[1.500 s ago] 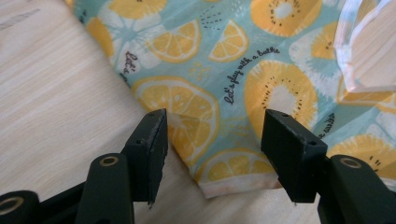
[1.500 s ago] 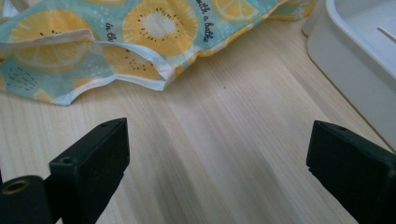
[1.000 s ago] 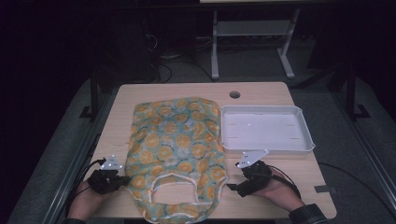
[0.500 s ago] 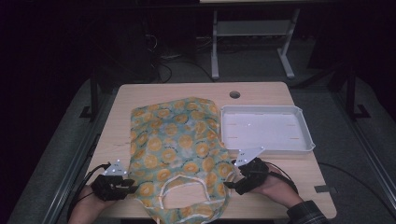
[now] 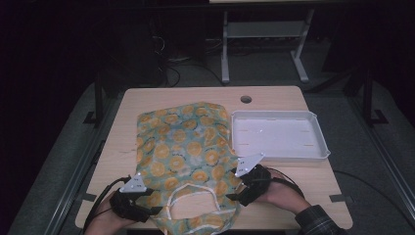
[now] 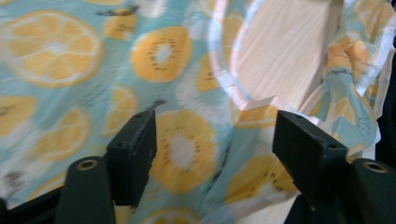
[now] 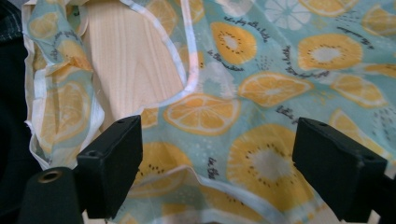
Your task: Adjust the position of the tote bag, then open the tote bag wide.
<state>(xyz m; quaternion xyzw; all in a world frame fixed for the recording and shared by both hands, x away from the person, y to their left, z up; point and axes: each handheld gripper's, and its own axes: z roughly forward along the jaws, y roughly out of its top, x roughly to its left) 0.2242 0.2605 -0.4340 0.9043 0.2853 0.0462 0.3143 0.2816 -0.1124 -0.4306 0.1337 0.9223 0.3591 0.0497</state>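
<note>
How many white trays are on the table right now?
1. The white tray sits on the table, at its right side, just right of the fruit-print cloth.

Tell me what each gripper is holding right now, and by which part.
Nothing is held. The left gripper has just been opening over the fruit-print bag near its handle cutout; the right gripper stands open above the bag's other side.

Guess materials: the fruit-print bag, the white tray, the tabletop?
Fruit-print bag: thin, matte woven or nonwoven fabric, judging by soft creases and sewn edge binding. White tray: likely moulded plastic, smooth, rounded rim. Tabletop: pale wood or wood-look laminate, visible grain.
</note>
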